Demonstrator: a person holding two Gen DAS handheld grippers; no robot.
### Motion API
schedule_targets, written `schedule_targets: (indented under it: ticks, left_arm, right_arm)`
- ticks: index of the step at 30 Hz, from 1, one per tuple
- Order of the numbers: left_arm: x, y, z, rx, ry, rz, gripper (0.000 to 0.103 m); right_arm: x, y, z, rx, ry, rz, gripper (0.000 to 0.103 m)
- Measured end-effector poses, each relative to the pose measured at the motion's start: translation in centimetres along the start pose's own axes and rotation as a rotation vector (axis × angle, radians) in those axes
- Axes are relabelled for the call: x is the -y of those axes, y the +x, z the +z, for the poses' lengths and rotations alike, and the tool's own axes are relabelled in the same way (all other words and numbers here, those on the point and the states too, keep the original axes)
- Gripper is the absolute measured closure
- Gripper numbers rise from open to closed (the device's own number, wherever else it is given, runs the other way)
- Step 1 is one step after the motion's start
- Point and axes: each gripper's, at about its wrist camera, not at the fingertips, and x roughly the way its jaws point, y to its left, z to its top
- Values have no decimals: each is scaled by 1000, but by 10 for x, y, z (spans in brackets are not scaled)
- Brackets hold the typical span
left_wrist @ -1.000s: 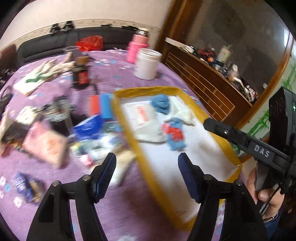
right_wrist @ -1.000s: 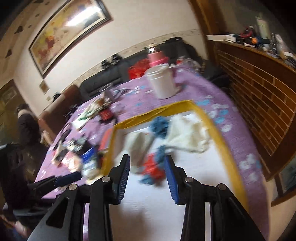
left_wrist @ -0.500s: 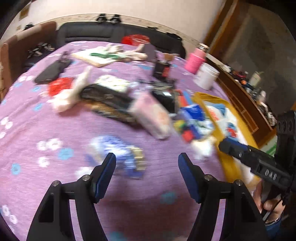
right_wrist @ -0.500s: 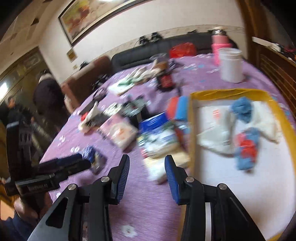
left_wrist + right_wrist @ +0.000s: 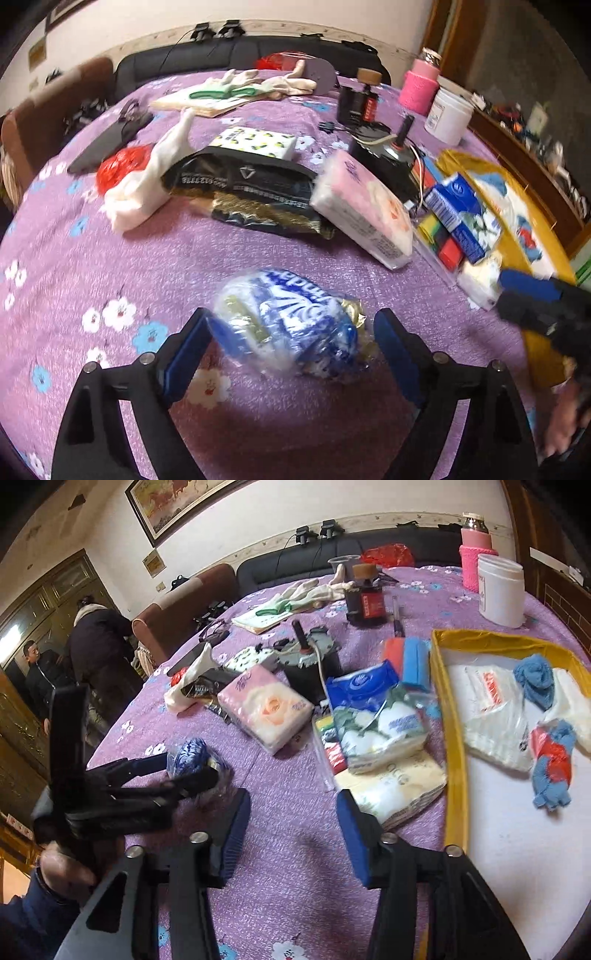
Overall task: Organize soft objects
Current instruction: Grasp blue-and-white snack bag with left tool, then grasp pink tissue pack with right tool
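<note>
A soft bundle in blue-and-white plastic wrap lies on the purple flowered cloth. My left gripper stands around it with jaws opening; the bundle sits between the pads without being squeezed. The right wrist view shows that bundle at the left. My right gripper hovers over bare cloth, jaws opening, nothing between them. A cream tissue pack lies just past its right finger. The yellow-rimmed tray holds a blue cloth, a white bag and a blue-red piece.
A pink tissue pack, a blue tissue pack, a black packet and a white sock crowd the middle. A dark bottle and a white jar stand at the back. People stand at the far left.
Both views have swung left, away from the tray and onto the cluttered cloth. My left gripper has come down around the blue-and-white bundle. Both pairs of jaws stand wider than before.
</note>
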Motion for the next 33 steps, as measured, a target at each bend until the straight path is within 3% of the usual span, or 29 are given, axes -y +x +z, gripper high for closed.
schedule_targets:
  ticks: [3,9,11,16,20,22,24,29,33]
  left_arm:
    - [-11,-5,0,22,-45,-46,30]
    - [-39,-19,-6,45,-79,-25,31]
    - [-50,-18,-6,49,-88,12,31]
    - [-58,-17,-6,44,-121,-21,31]
    - [-61,-17,-5,47,-133,-43,31]
    - [-63,-17,-4,50,-141,-52,31]
    - [-63,-17,-4,51,-142,-55,31]
    - [-63,-17,-4,52,-144,-57,31]
    - [-68,-19,-6,63,-169,-60,31]
  right_arm:
    - [-5,2,15,2,-15,22,45]
    - [-27,35,55,-31,-67,61,38]
    - [-30,56,69,-60,-64,63,36]
    - [-24,99,88,-126,-24,21,34]
    - [-32,101,81,-145,-48,24,33]
    - [-45,95,66,-193,-81,109,32]
    - [-56,90,56,-208,-115,131,32]
    - [-65,94,48,-178,-178,6,31]
    - [-71,103,45,-182,-215,-21,32]
